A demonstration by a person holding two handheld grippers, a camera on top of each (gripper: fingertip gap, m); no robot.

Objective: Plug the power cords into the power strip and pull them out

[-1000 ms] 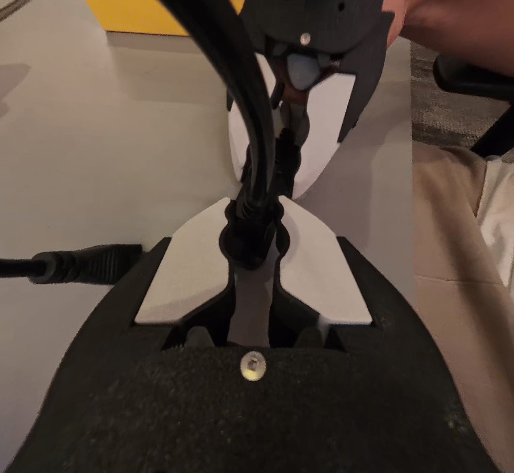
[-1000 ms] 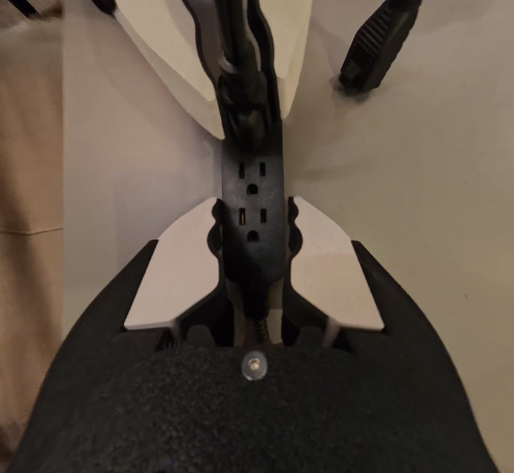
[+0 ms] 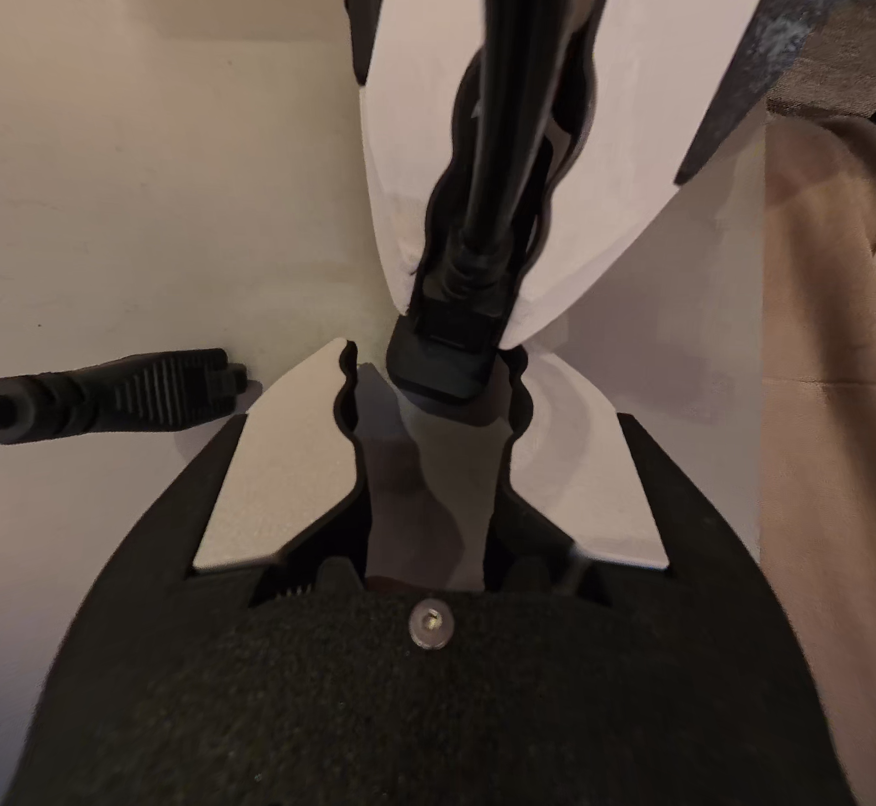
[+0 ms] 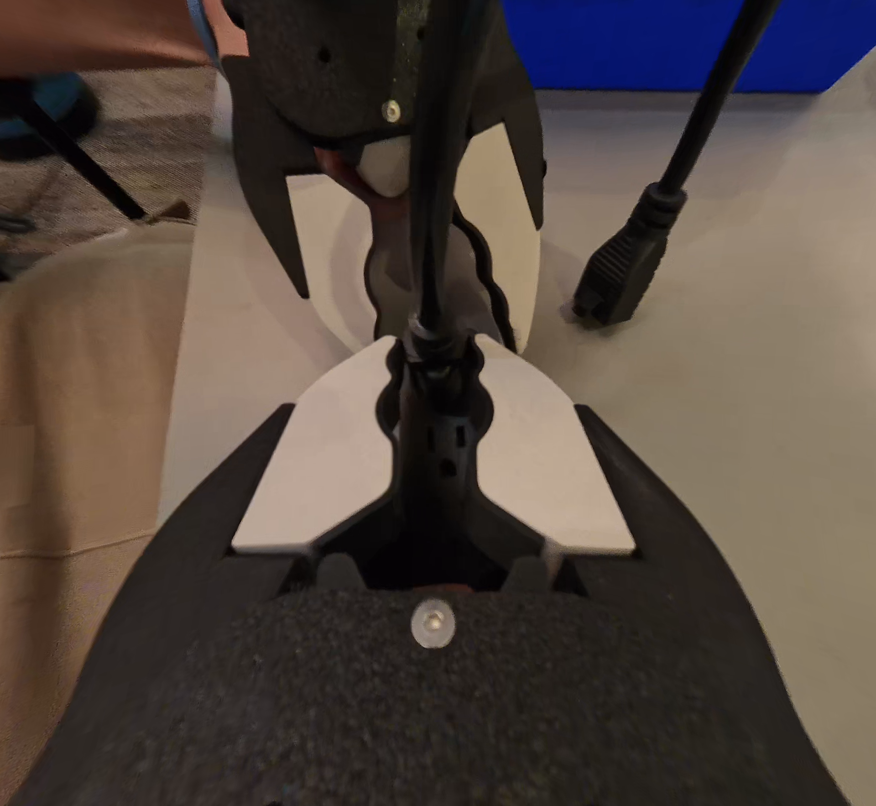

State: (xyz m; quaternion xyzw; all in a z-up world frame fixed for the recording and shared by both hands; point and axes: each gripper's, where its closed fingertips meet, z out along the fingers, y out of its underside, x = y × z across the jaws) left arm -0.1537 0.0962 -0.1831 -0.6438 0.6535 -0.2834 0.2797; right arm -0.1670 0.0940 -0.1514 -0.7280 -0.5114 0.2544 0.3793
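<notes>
Power strip (image 4: 443, 451), black with a socket showing on its upper face, sits clamped between the white pads of the right gripper (image 4: 436, 347), near the table (image 4: 711, 404) edge that runs beside the person's beige clothing (image 4: 71, 404). The right gripper is held low and roughly level over the table, its fingers drawn in tight against the strip's two long sides.

One power cord (image 4: 429, 214) stands in the strip at its far end. Its plug (image 3: 457, 318) is seated there (the ribbed strain relief sits just above it), and the cable rises steeply out of view.

Facing it, the left gripper (image 3: 433, 351) points straight at the right one, nearly tip to tip. Its jaws are spread with bare table showing between them, and they grip nothing. The strip's end reaches just into their mouth without touching either pad. A forearm (image 4: 95, 1) with a light blue band (image 4: 199, 1) at the wrist comes in behind the left gripper.

A second power cord's plug (image 4: 616, 276), black and ribbed, lies loose on the table, apart from both grippers on the side away from the person. Its cable runs off toward a blue panel (image 4: 663, 1) at the table's far edge.
</notes>
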